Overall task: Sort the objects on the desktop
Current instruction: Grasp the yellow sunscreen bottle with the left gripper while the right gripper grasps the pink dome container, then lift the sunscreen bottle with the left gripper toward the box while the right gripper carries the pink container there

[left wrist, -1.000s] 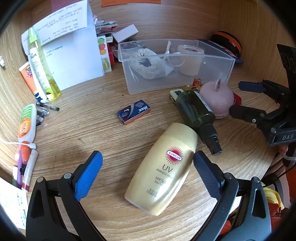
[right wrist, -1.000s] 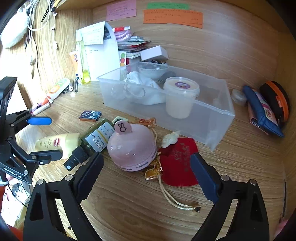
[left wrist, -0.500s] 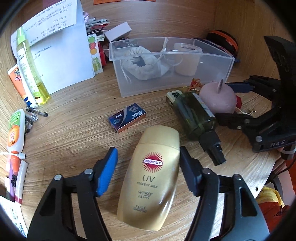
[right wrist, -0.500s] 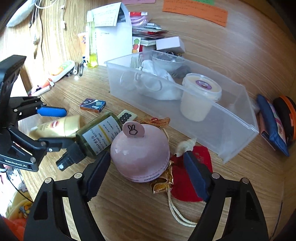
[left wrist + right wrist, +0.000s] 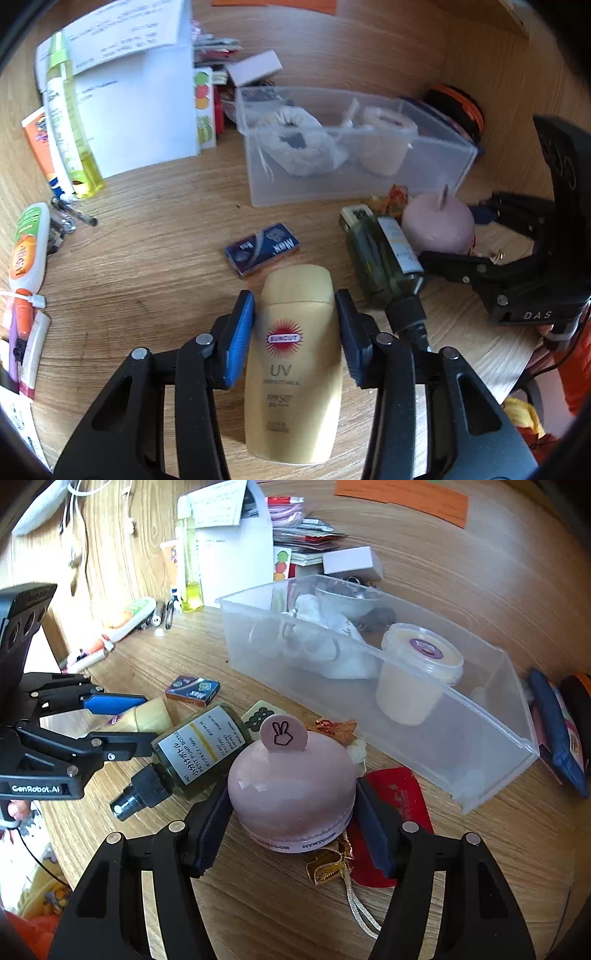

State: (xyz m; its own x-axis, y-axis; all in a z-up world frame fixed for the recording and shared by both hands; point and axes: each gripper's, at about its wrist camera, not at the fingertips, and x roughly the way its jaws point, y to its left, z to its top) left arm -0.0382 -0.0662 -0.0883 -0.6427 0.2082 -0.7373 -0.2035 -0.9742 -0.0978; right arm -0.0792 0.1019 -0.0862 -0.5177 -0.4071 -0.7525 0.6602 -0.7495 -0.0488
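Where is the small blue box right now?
In the left wrist view the small blue box lies flat on the desk, just beyond the sunscreen bottle and in front of the clear bin.

Left wrist view: looking down steeply along the left tool (image 5: 295,332), very close to the bench (image 5: 155,266), facing the clear bin (image 5: 354,184) and back wall. Right wrist view: lower and flatter, peering forward past the right tool (image 5: 291,827), close in on the pink case (image 5: 291,786). Shared ground: bin, green pump bottle (image 5: 380,258) (image 5: 195,753), pink case (image 5: 437,225), small blue box (image 5: 262,249) (image 5: 192,689), yellow bottle (image 5: 295,369) (image 5: 147,718). Each tool caught in the other's view: right one at the left view's right edge (image 5: 476,240), left one at the right view's left edge (image 5: 122,723).
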